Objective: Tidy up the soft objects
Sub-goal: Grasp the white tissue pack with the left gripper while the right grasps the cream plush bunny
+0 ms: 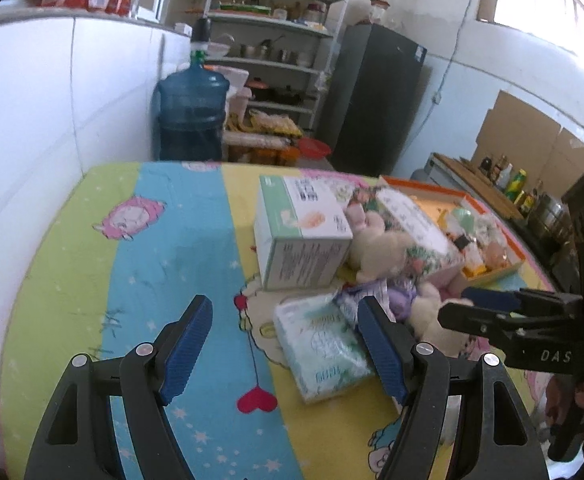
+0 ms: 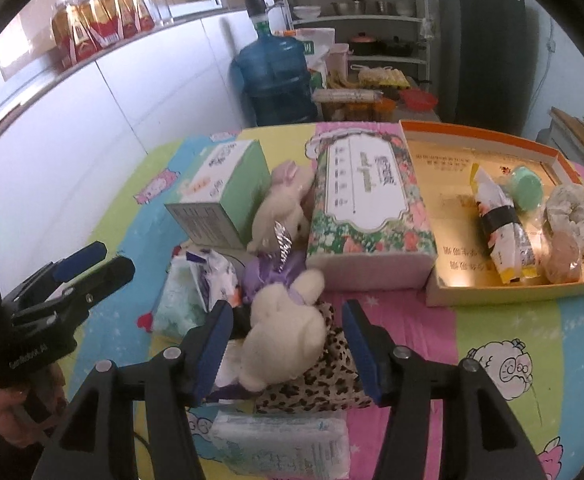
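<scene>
In the right wrist view a cream plush rabbit (image 2: pixel 283 340) lies on a leopard-print cloth (image 2: pixel 332 372), between the fingers of my right gripper (image 2: pixel 287 308). The jaws are open, with a gap on each side of the toy. A second plush rabbit with pink ears (image 2: pixel 283 208) leans between two boxes, above a purple soft item (image 2: pixel 271 276). My left gripper (image 1: pixel 284 302) hangs open over the mat, its right finger beside a green tissue pack (image 1: pixel 324 344). Each gripper also shows in the other's view: the right gripper (image 1: pixel 462 302) and the left gripper (image 2: pixel 113 258).
A green-and-white box (image 1: pixel 300 232) and a floral box (image 2: pixel 368 208) stand mid-table. At the right an orange-rimmed tray (image 2: pixel 488 132) holds snack packets. Another tissue pack (image 2: pixel 283 444) lies at the near edge. A wall, a water jug (image 1: pixel 191 112) and shelves stand behind the colourful mat (image 1: pixel 171 240).
</scene>
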A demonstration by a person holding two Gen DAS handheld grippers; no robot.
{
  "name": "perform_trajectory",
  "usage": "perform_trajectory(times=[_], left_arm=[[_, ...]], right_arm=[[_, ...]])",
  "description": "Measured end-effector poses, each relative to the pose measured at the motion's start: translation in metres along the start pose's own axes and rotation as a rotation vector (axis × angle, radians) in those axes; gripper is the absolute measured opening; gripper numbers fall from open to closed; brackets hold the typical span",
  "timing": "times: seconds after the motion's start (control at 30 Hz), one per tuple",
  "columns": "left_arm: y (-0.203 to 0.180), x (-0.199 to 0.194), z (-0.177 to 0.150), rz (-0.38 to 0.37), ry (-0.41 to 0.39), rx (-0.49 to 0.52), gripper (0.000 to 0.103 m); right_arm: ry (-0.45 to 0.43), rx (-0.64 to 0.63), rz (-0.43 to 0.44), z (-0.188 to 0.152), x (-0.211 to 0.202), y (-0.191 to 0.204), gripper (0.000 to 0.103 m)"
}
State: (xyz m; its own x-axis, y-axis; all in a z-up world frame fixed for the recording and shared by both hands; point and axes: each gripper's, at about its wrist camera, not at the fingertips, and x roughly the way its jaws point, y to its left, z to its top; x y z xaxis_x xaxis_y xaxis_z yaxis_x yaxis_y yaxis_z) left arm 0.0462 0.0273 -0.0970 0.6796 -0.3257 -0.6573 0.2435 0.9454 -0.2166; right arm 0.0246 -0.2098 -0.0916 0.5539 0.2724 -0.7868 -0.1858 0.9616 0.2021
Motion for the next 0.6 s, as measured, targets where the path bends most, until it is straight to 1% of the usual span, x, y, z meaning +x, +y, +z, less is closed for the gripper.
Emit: perform_trajectory(times=[0.17, 0.37, 0.6], left_arm=[[-0.005, 0.018, -0.007, -0.014, 0.046, -0.002, 0.076], [-0.017, 0.036, -0.012, -0.002, 0.091, 0.023, 0.076], [-0.024, 0.05, -0.016, 0.018, 0.121, 0.009, 0.076]], right_arm=[[0.018, -0.001, -0.005, -0.001, 0.006, 0.0, 0.057], [0.028, 0.005, -0.002, -0.002, 0.007, -0.002, 0.057], [0.036, 0.006, 0.006, -0.001, 0.009, -0.006, 0.057]])
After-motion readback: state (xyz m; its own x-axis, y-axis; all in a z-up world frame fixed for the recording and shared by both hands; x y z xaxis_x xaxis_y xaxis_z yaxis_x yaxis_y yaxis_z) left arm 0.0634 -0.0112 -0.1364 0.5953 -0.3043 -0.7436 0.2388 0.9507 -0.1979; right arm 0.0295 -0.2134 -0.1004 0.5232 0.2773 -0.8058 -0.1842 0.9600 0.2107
